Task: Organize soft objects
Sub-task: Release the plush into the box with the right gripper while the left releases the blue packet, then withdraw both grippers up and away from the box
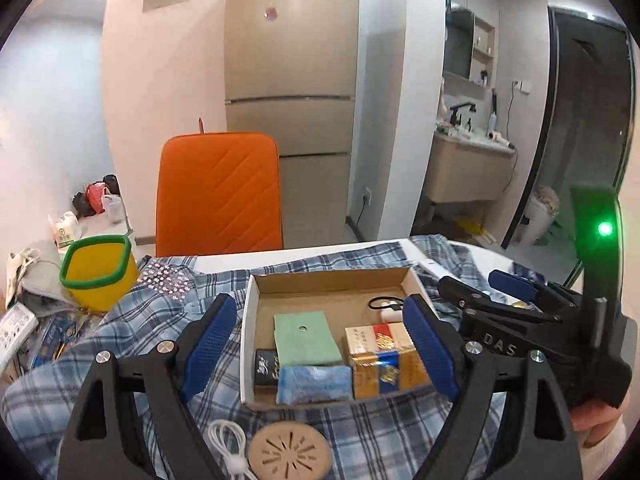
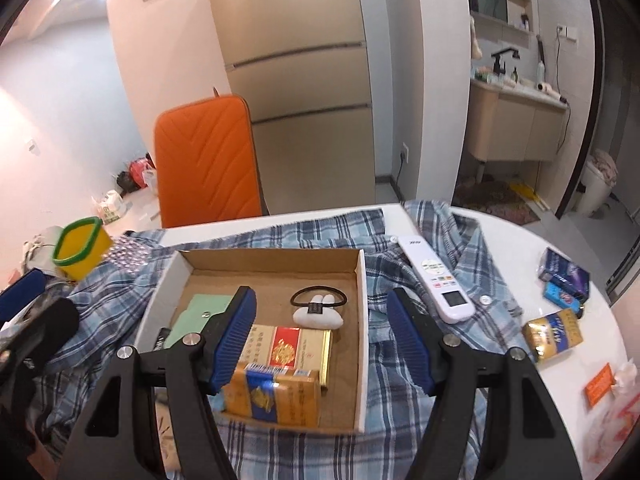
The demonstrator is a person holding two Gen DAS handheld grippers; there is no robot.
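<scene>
An open cardboard box [image 1: 332,278] [image 2: 362,320] sits on a blue plaid shirt [image 1: 120,344] [image 2: 404,432] spread over the white table. In the box lie a green cloth [image 1: 306,338] [image 2: 196,312], a blue tissue pack [image 1: 312,384], yellow and red cigarette packs [image 1: 386,356] [image 2: 280,384], a small black item [image 1: 266,364] and a black hair tie with a white bunny [image 2: 318,308]. My left gripper [image 1: 320,348] is open and empty, just above the box. My right gripper [image 2: 320,336] is open and empty over the box's right side; it also shows in the left wrist view [image 1: 480,288].
A yellow cup with a green rim [image 1: 98,270] [image 2: 80,246] stands at the left. A white remote [image 2: 434,278] lies on the shirt at right. Cigarette packs [image 2: 554,334] and blue boxes [image 2: 564,280] lie at far right. A round wooden coaster [image 1: 290,450] and white cord [image 1: 230,446] lie near me. An orange chair [image 1: 218,196] stands behind the table.
</scene>
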